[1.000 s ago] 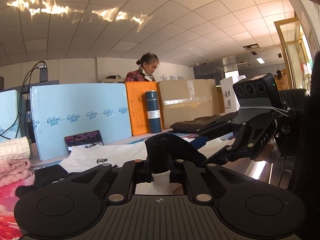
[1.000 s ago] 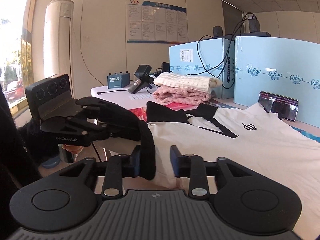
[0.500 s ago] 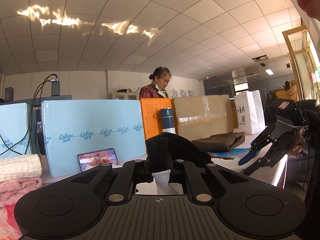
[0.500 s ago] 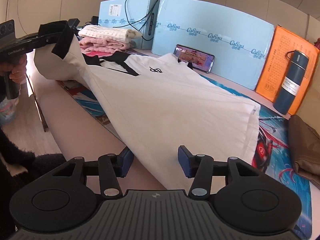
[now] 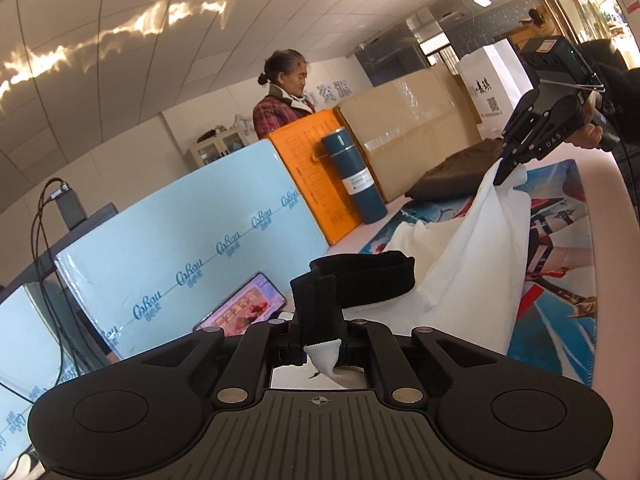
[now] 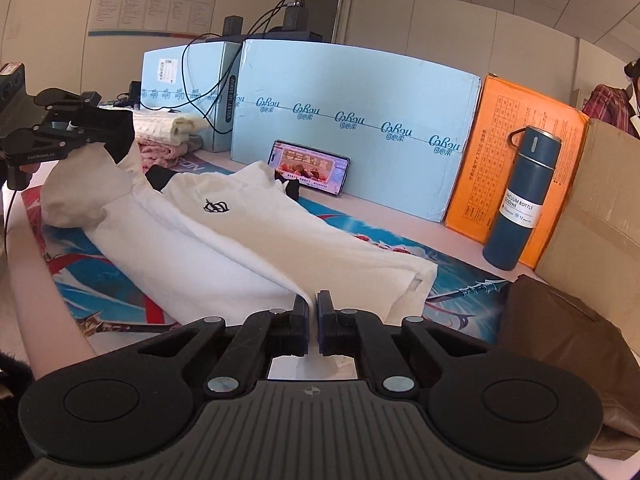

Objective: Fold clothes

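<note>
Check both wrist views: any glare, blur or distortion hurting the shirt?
Left wrist: strong fisheye bend and tilted horizon, bright reflected streaks on the ceiling, white shirt near blown out, dark vignette corners. Right wrist: sharp, even light, shirt logo legible, the blue box top edge bowed, phone screen readable, no glare.

1. The left wrist view sits just behind the left gripper (image 5: pixel 322 338), low over the tabletop's (image 5: pixel 624 264) front edge, and faces across it toward the right gripper (image 5: pixel 505 172).
2. The right wrist view sits just behind its own jaws, looking along the tabletop toward the left gripper (image 6: pixel 102 130).
3. Both share the white sweatshirt (image 6: pixel 224 240), phone (image 5: pixel 240 312), blue vacuum bottle (image 6: pixel 520 200) and light-blue boxes (image 5: pixel 192 256).
</note>
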The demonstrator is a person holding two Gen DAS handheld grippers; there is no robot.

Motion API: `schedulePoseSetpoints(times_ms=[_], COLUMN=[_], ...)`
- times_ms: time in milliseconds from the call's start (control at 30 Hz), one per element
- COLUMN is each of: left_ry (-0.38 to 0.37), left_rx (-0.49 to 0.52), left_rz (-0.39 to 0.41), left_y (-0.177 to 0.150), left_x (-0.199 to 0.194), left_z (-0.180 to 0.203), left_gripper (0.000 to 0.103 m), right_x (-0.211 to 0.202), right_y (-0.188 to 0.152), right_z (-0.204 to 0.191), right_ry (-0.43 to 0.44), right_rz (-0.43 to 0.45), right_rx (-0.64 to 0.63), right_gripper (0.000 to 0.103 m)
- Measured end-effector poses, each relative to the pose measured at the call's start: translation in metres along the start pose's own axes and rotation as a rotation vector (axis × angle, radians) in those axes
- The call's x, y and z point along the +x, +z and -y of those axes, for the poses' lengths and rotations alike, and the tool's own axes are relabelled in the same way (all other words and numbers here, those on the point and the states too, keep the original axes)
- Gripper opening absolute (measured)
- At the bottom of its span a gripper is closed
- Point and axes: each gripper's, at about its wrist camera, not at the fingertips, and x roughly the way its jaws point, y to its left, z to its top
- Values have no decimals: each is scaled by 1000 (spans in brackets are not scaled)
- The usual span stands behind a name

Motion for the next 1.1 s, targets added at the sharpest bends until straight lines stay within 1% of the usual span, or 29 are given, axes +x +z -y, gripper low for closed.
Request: schedulePoseSetpoints(times_ms=[67, 133, 167, 233, 267, 300, 367, 400, 433, 467, 500, 567, 600, 633, 667, 700, 767, 800, 833, 933, 1033, 1100], left_ry=[-24, -52, -56, -30, -12, 16, 87, 119, 160, 197, 216, 207, 202, 181, 140, 114, 53, 31, 25, 25, 51, 55], left_rx=[20, 6, -10, -49, -72, -99, -154, -189, -243, -300, -370, -533, -615, -698, -766, -800, -847, -855, -842, -829, -823, -826], left_rz=[-53, -112, -142, -199, -220, -226, -234, -232, -225, -216, -203, -165, -145, -128, -117, -116, -131, -143, -161, -203, -244, -239], left_y=[-5, -11, -16, -25, -29, -33, -37, -38, -38, -39, -41, -48, -52, -55, -59, -62, -68, -70, -71, -75, -77, -78], left_x=[21, 41, 49, 62, 65, 63, 54, 46, 36, 24, 11, -18, -32, -44, -53, -59, -67, -69, -68, -63, -61, -63], left_z=[-7, -15, -20, -28, -33, -37, -45, -48, -53, -58, -58, -55, -53, -50, -43, -35, -14, -4, 5, 16, 21, 23], left_gripper=[8, 9, 15, 20, 26, 30, 31, 36, 38, 41, 42, 42, 42, 42, 42, 42, 42, 42, 42, 42, 42, 43], right_x=[14, 28, 32, 43, 48, 52, 54, 54, 51, 48, 43, 32, 26, 20, 15, 11, 5, 3, 0, -4, -8, -12], right_y=[3, 2, 1, -3, -6, -8, -13, -15, -17, -18, -19, -21, -22, -23, -25, -27, -31, -33, -35, -41, -43, -46], right_z=[10, 18, 21, 27, 29, 32, 36, 38, 39, 39, 38, 35, 32, 29, 26, 24, 19, 17, 14, 6, -2, -7], right_ry=[6, 18, 21, -13, -32, -66, -132, -157, -179, -200, -219, -253, -270, -277, -282, -280, -276, -274, -272, -263, -259, -251], right_rz=[-3, -19, -29, -53, -66, -80, -90, -89, -81, -72, -57, -19, 3, 16, 26, 33, 15, 4, -7, -34, -40, -42], right_rx=[17, 37, 47, 79, 96, 117, 166, 194, 222, 250, 276, 328, 365, 404, 442, 488, 572, 613, 654, 739, 753, 765], right_gripper=[4, 4, 4, 7, 14, 26, 31, 33, 36, 42, 47, 54, 60, 63, 65, 68, 71, 71, 71, 71, 71, 71])
